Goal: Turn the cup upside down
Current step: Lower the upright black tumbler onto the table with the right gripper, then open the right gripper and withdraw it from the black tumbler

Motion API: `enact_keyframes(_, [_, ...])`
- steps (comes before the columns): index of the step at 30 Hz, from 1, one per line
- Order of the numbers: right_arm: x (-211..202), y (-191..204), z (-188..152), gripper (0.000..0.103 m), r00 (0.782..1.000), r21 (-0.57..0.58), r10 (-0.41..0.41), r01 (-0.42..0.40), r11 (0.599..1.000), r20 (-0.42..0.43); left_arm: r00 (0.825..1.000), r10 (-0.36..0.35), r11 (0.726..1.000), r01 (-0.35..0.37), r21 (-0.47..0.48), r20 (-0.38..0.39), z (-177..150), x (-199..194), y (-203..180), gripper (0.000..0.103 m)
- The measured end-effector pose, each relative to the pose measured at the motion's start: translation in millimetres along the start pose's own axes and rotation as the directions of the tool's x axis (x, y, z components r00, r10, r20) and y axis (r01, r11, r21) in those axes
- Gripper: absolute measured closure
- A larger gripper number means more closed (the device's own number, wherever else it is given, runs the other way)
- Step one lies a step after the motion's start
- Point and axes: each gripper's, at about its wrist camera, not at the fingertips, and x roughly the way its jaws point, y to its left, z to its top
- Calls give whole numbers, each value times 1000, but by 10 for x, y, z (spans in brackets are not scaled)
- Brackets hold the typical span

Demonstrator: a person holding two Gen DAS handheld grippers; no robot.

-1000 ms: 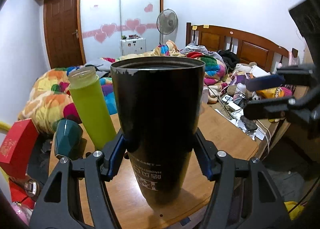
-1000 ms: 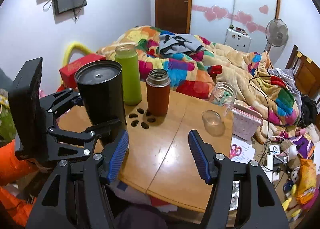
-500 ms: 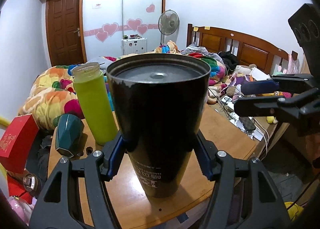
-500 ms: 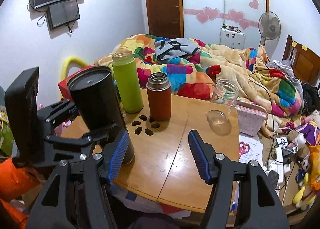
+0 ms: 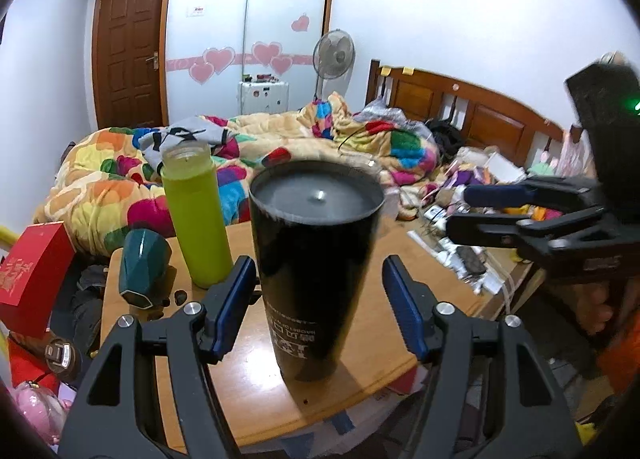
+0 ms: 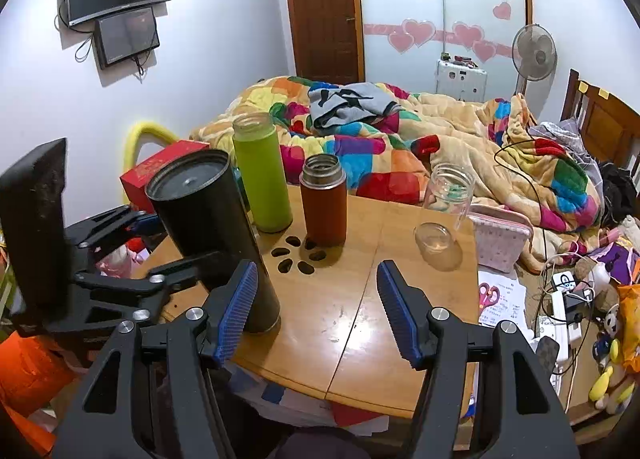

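Observation:
A tall black cup (image 5: 316,263) stands upside down on the wooden table (image 5: 256,391), its flat base up and its printed text inverted. It also shows in the right wrist view (image 6: 212,235). My left gripper (image 5: 320,307) is open, its blue pads on either side of the cup with small gaps. My right gripper (image 6: 316,311) is open and empty above the table's near edge, to the right of the cup. It appears in the left wrist view (image 5: 512,211).
A green bottle (image 6: 262,175), an orange-brown flask (image 6: 324,199), a clear jar (image 6: 448,195) and a glass lid (image 6: 434,237) stand on the table. A teal cup (image 5: 144,267) and red box (image 5: 28,275) are at the left. A bed lies behind.
My left gripper set the cup down on the table and opened, its pads now off the cup. Both grippers have drawn back and risen a little.

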Motion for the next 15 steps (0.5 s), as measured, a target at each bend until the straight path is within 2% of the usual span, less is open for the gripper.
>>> enact_keyframes(3, [-101, 29, 36, 44, 999, 0, -15, 15, 1000, 30, 999, 18, 1000, -17, -14, 48, 121, -251, -7, 29])
enact_keyframes(5, [-178, 54, 66, 43, 998, 3, -23, 22, 1000, 53, 997, 33, 999, -31, -22, 71, 214, -390, -10, 20])
enact_keyframes(7, [-272, 77, 100, 33, 996, 11, -27, 26, 1000, 87, 994, 49, 998, -46, -31, 94, 307, -518, -16, 17])
enact_keyframes(11, [-528, 131, 166, 26, 984, 37, -24, 17, 999, 176, 986, 72, 997, -64, -52, 148, 448, -751, -15, 4])
enact_keyframes(15, [-773, 175, 234, 15, 965, 64, -42, 26, 998, 260, 973, 122, 992, -114, -50, 198, 529, -920, -81, 1])
